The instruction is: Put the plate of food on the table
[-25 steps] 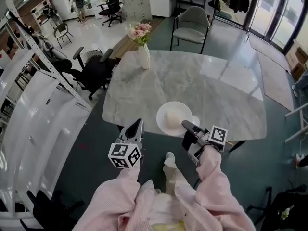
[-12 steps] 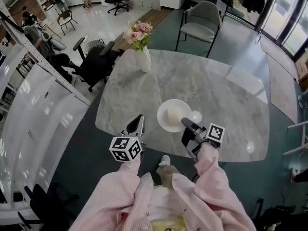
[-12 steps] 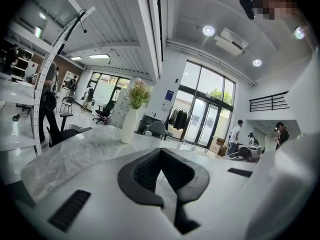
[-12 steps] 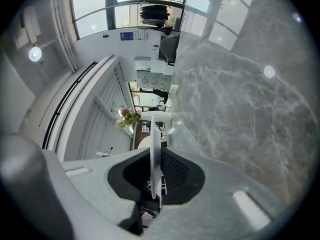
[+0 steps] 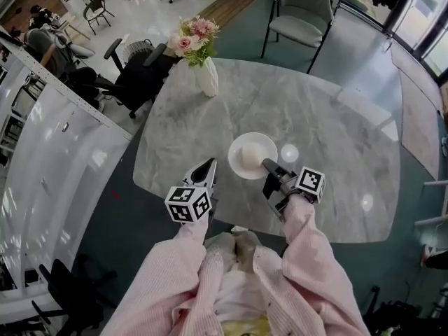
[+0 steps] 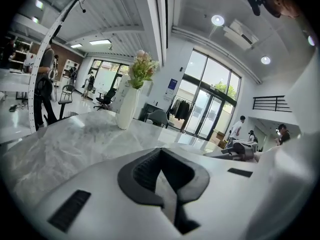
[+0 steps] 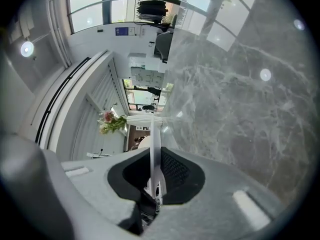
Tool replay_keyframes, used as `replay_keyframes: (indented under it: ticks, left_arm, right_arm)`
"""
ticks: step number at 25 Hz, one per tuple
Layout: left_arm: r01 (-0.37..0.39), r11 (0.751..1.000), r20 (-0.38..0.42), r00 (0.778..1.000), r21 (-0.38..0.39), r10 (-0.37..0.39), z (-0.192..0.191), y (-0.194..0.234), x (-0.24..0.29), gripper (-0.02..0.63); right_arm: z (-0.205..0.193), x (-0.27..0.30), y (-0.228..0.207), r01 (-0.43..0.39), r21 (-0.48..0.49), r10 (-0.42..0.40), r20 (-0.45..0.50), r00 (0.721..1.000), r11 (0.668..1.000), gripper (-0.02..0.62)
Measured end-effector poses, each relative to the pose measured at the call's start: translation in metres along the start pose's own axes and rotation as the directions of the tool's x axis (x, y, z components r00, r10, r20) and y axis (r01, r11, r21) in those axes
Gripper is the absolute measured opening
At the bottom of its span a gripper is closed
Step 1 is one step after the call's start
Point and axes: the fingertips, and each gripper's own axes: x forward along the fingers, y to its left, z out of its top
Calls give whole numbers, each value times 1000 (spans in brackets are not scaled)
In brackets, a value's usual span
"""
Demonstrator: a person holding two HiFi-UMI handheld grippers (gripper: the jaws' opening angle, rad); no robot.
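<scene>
A white plate carries a pale round bun and sits low over the near part of the grey marble table; I cannot tell whether it touches the top. My right gripper is shut on the plate's near right rim. In the right gripper view the plate runs edge-on between the dark pads. My left gripper hovers at the table's front edge, left of the plate and apart from it. Its jaws meet with nothing between them, as the left gripper view shows.
A white vase of pink flowers stands at the table's far left, also seen as the vase. A grey chair is behind the table, a black office chair at its left. White panels line the left side.
Both grippers have moved forward over the table. The plate has gone from overhanging the front edge to lying farther in over the marble top.
</scene>
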Motion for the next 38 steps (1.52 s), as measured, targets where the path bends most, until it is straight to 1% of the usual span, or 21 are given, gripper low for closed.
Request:
replay_keyframes:
  ticks: [3, 6, 12, 17, 20, 23, 25, 28, 31, 34, 36, 38]
  left_arm:
    - [0, 1000, -37, 999, -17, -1, -10, 3, 13, -5]
    - [16, 1000, -78, 997, -21, -18, -20, 7, 29, -5]
    - [12, 999, -147, 989, -40, -18, -39, 16, 44, -5]
    - [19, 999, -181, 983, -47, -27, -47, 19, 55, -5]
    - [20, 998, -196, 980, -53, -30, -51, 20, 57, -5]
    - [16, 998, -207, 978, -59, -28, -55, 23, 59, -5]
    - [15, 998, -212, 977, -60, -28, -57, 24, 59, -5]
    - [19, 998, -215, 976, -66, -33, -59, 23, 56, -5]
    - [24, 997, -219, 975, -70, -39, -60, 22, 54, -5]
    - [28, 998, -224, 974, -57, -40, -57, 22, 54, -5]
    - [36, 998, -224, 973, -50, -46, -53, 21, 54, -5]
    - [38, 998, -222, 974, -56, -49, -52, 21, 55, -5]
  right_arm:
    - [8, 9, -9, 2, -1, -2, 8, 1000, 1000, 31]
    - [19, 20, -23, 14, 5, -14, 26, 1000, 1000, 31]
    - [17, 26, -45, 106, 58, -108, 27, 994, 993, 31]
    - [20, 32, -56, 131, 40, -132, 33, 991, 991, 31]
    - [17, 32, -57, 157, 55, -159, 36, 987, 986, 31]
    - [17, 35, -59, 166, 52, -168, 36, 985, 985, 31]
    - [18, 37, -61, 181, 42, -182, 33, 983, 983, 31]
    - [19, 38, -65, 230, 19, -230, 29, 973, 973, 31]
    - [19, 39, -65, 265, -25, -264, 33, 964, 964, 31]
    - [18, 40, -63, 290, -63, -289, 30, 957, 955, 44]
    - [17, 40, -64, 318, -91, -317, 27, 948, 944, 48]
    - [15, 40, -66, 355, -140, -356, 20, 934, 924, 55]
